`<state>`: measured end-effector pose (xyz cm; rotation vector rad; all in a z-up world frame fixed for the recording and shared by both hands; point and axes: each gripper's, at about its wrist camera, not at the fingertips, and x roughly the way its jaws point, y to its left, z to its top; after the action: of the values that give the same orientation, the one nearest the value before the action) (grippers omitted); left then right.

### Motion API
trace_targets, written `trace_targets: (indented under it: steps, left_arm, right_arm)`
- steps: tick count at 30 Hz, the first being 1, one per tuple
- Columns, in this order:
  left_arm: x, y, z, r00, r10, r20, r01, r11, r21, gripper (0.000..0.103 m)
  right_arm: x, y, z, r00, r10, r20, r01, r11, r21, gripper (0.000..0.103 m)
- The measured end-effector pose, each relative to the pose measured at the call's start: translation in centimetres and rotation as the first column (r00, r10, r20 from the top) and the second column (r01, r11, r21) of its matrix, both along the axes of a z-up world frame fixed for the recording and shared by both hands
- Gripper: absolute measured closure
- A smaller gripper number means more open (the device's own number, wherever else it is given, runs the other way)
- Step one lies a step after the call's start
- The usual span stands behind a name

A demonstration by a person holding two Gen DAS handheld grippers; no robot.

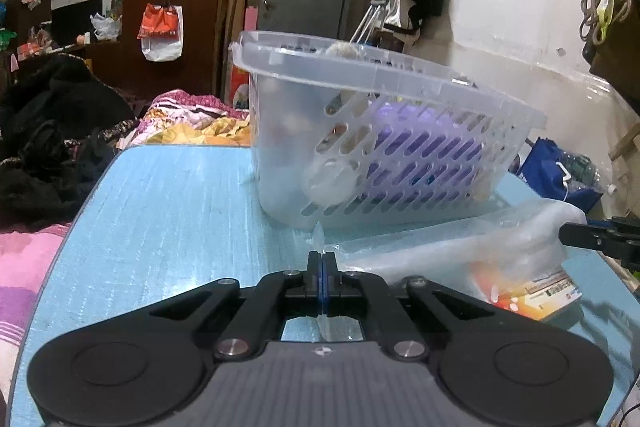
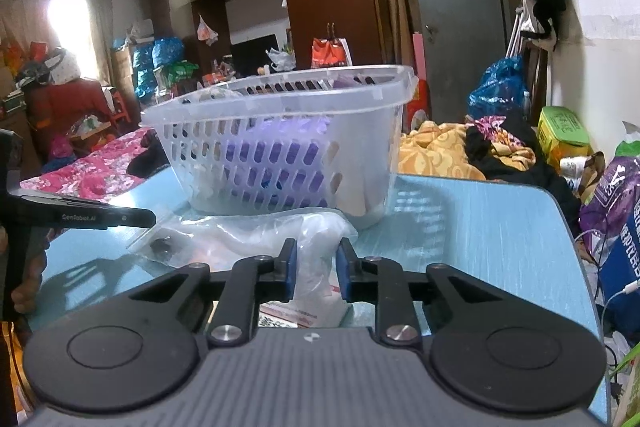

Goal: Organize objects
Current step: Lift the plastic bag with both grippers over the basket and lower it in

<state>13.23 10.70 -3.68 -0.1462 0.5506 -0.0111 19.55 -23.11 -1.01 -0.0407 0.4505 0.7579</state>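
1. Clear, crinkled plastic makes up the bag [image 2: 280, 239] lying on the blue table [image 1: 168, 195], just in front of the slotted basket [image 1: 400, 131], with a printed packet showing through it.
2. The left gripper [image 1: 322, 259] has its pads pressed flat together on a thin corner of the film, which sticks up just above the tips.
3. The right gripper [image 2: 316, 267] has drawn in on the bulkier end of the bag; its pads bear on the bunched film, so the gap that shows is filled by the bag.
4. The bag's long axis runs across the table from one gripper to the other, roughly parallel to the basket's near wall.
5. The basket stands directly beyond both grippers and rises above them, so the likely next move is up and forward over the rim. Neither hand looks clearly nearer.
6. One risk: the left pinch is slight and could slip.
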Motion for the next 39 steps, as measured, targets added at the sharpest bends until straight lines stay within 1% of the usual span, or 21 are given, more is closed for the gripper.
trace_targets:
  steps: [5,8,15,20,26,29,31,35,39]
  left_arm:
    - [-0.8,-0.1,1.0,0.999,-0.005,0.035,0.005,1.0,0.0,0.101]
    - [-1.7,-0.2,2.2,0.998,-0.01,0.069,0.01,1.0,0.002,0.101]
    - [-3.6,-0.7,6.0,0.987,-0.018,0.159,0.016,1.0,0.017,0.101]
    - [-4.1,-1.0,9.6,0.975,-0.017,0.221,0.009,0.999,0.036,0.101]
    - [-1.9,-1.4,14.1,0.965,-0.006,0.262,-0.015,0.997,0.078,0.101]
    - [0.0,-1.1,16.2,0.962,0.006,0.273,-0.029,0.997,0.077,0.101]
    - [1.3,-0.9,16.8,0.962,0.012,0.274,-0.033,0.997,0.071,0.101]
    - [3.8,-0.4,16.8,0.969,0.025,0.246,-0.046,0.996,0.078,0.101]
    - [7.3,0.2,15.5,0.981,0.05,0.189,-0.065,0.995,0.075,0.101]
  right_arm:
    - [-0.6,-0.1,1.0,1.0,0.002,0.03,-0.002,1.0,0.009,0.083]
    - [-1.1,-0.2,1.7,0.999,0.002,0.048,-0.003,1.0,0.018,0.083]
    - [-2.4,0.0,4.4,0.993,0.006,0.115,-0.01,0.999,0.04,0.083]
    - [-2.2,0.4,7.5,0.986,-0.001,0.165,-0.01,0.998,0.067,0.083]
    - [-0.1,1.8,11.4,0.977,-0.02,0.212,0.0,0.995,0.095,0.083]
    - [1.6,2.4,12.2,0.976,-0.03,0.214,0.009,0.995,0.098,0.083]
    - [2.9,2.9,12.2,0.976,-0.047,0.211,0.028,0.995,0.093,0.083]
    - [5.5,3.9,11.6,0.981,-0.056,0.188,0.04,0.995,0.09,0.083]
    - [7.5,5.3,10.3,0.984,-0.074,0.163,0.066,0.996,0.058,0.083]
